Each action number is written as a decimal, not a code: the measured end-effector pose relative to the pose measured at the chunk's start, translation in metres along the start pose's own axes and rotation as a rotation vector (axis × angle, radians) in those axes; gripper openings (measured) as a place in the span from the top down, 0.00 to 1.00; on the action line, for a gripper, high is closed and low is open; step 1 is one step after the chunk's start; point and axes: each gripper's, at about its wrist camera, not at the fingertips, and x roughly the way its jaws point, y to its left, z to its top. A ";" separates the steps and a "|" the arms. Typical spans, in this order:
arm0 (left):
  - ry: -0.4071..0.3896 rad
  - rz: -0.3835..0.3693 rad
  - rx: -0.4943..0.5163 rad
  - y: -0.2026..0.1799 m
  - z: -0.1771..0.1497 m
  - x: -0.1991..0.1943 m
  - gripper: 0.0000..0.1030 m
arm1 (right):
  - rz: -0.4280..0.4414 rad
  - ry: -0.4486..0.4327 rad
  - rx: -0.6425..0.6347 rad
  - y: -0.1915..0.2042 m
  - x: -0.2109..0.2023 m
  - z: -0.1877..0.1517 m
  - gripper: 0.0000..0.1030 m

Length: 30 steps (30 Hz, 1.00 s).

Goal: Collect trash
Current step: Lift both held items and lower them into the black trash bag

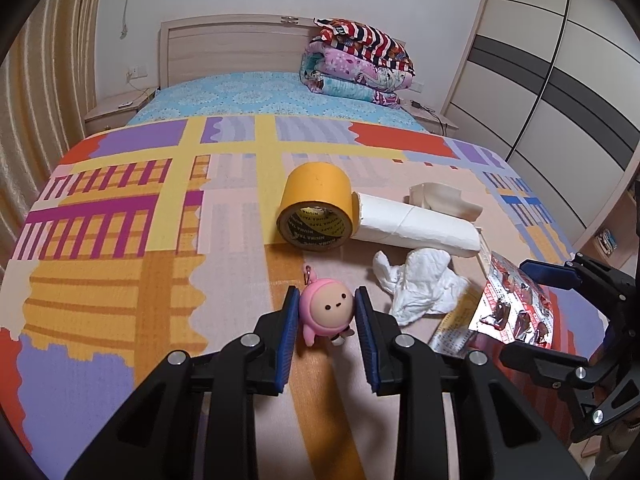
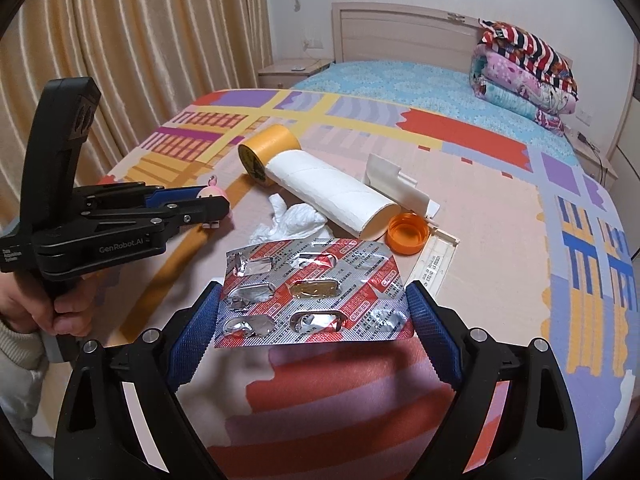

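Observation:
A small pink doll keyring (image 1: 326,314) sits between the blue pads of my left gripper (image 1: 326,296), which is shut on its round head just above the patchwork blanket (image 1: 120,280). In the right wrist view the same left gripper (image 2: 218,204) comes in from the left, held by a hand (image 2: 60,312). My right gripper (image 2: 314,292) is shut on a used red-and-silver blister pack (image 2: 312,292), its wide-set pads pressing on the pack's two short edges and holding it flat over the blanket. The left wrist view shows this blister pack (image 1: 516,308) at its right edge.
On the blanket lie a yellow tape roll (image 1: 316,208), a white paper roll (image 1: 420,224), a crumpled tissue (image 1: 420,288), an orange cap (image 2: 408,234), a white plastic piece (image 2: 396,184) and a flat white strip (image 2: 436,264). Folded quilts (image 1: 360,64) sit by the headboard.

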 end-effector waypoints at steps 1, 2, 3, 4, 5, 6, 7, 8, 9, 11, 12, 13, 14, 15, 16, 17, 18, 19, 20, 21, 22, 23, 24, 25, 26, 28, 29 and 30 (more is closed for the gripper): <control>-0.004 0.000 0.001 0.000 -0.001 -0.003 0.74 | 0.001 -0.005 -0.002 0.003 -0.004 -0.001 0.12; -0.008 0.000 0.002 -0.001 -0.001 -0.006 0.74 | 0.001 -0.008 -0.003 0.004 -0.007 -0.002 0.12; -0.015 -0.001 0.007 -0.003 -0.002 -0.011 0.74 | 0.001 -0.012 -0.005 0.005 -0.010 -0.004 0.12; -0.019 -0.001 0.010 -0.005 -0.002 -0.015 0.74 | -0.002 -0.015 -0.008 0.008 -0.013 -0.005 0.12; -0.027 -0.002 0.012 -0.006 -0.004 -0.020 0.74 | -0.002 -0.020 -0.010 0.010 -0.018 -0.007 0.12; -0.032 -0.003 0.014 -0.007 -0.005 -0.025 0.74 | -0.003 -0.025 -0.012 0.012 -0.022 -0.009 0.12; -0.038 -0.004 0.015 -0.009 -0.006 -0.030 0.74 | -0.002 -0.029 -0.014 0.013 -0.026 -0.010 0.12; -0.043 -0.004 0.017 -0.010 -0.007 -0.033 0.74 | -0.003 -0.034 -0.017 0.015 -0.031 -0.012 0.12; -0.049 -0.007 0.018 -0.012 -0.009 -0.039 0.74 | -0.004 -0.037 -0.018 0.017 -0.034 -0.013 0.12; -0.060 -0.014 0.027 -0.016 -0.013 -0.048 0.74 | -0.003 -0.045 -0.023 0.021 -0.042 -0.017 0.12; -0.065 -0.015 0.035 -0.017 -0.014 -0.052 0.74 | -0.002 -0.049 -0.025 0.023 -0.046 -0.019 0.12; -0.073 -0.015 0.045 -0.020 -0.017 -0.058 0.74 | -0.001 -0.053 -0.028 0.025 -0.050 -0.022 0.12; -0.076 -0.016 0.048 -0.023 -0.019 -0.062 0.74 | 0.001 -0.057 -0.033 0.029 -0.055 -0.025 0.12; -0.082 -0.020 0.050 -0.025 -0.021 -0.068 0.74 | 0.003 -0.061 -0.036 0.032 -0.059 -0.027 0.12; -0.088 -0.023 0.053 -0.027 -0.024 -0.073 0.74 | 0.004 -0.064 -0.038 0.033 -0.062 -0.030 0.12; -0.094 -0.023 0.057 -0.029 -0.026 -0.078 0.74 | 0.006 -0.067 -0.040 0.036 -0.067 -0.033 0.12; -0.104 -0.020 0.062 -0.032 -0.030 -0.086 0.74 | 0.008 -0.071 -0.043 0.039 -0.071 -0.036 0.12; -0.110 -0.024 0.063 -0.033 -0.032 -0.092 0.74 | 0.009 -0.074 -0.045 0.041 -0.075 -0.038 0.12; -0.116 -0.032 0.060 -0.035 -0.035 -0.097 0.74 | 0.012 -0.078 -0.046 0.044 -0.080 -0.043 0.12; -0.121 -0.045 0.055 -0.037 -0.040 -0.104 0.74 | 0.014 -0.081 -0.047 0.047 -0.084 -0.046 0.12; -0.127 -0.053 0.055 -0.039 -0.044 -0.111 0.74 | 0.018 -0.085 -0.048 0.049 -0.088 -0.050 0.12; -0.131 -0.055 0.058 -0.041 -0.047 -0.116 0.74 | 0.022 -0.087 -0.050 0.051 -0.091 -0.052 0.12; -0.135 -0.056 0.064 -0.044 -0.052 -0.121 0.74 | 0.025 -0.088 -0.053 0.054 -0.095 -0.056 0.12; -0.136 -0.062 0.066 -0.046 -0.057 -0.125 0.74 | 0.027 -0.090 -0.055 0.057 -0.098 -0.060 0.12; -0.131 -0.072 0.064 -0.048 -0.064 -0.129 0.74 | 0.029 -0.091 -0.057 0.060 -0.101 -0.063 0.12; -0.124 -0.081 0.061 -0.051 -0.073 -0.133 0.74 | 0.035 -0.092 -0.063 0.065 -0.108 -0.070 0.12; -0.124 -0.085 0.062 -0.052 -0.077 -0.135 0.74 | 0.039 -0.092 -0.068 0.069 -0.111 -0.074 0.12; -0.123 -0.093 0.063 -0.053 -0.082 -0.139 0.74 | 0.042 -0.090 -0.072 0.071 -0.113 -0.078 0.12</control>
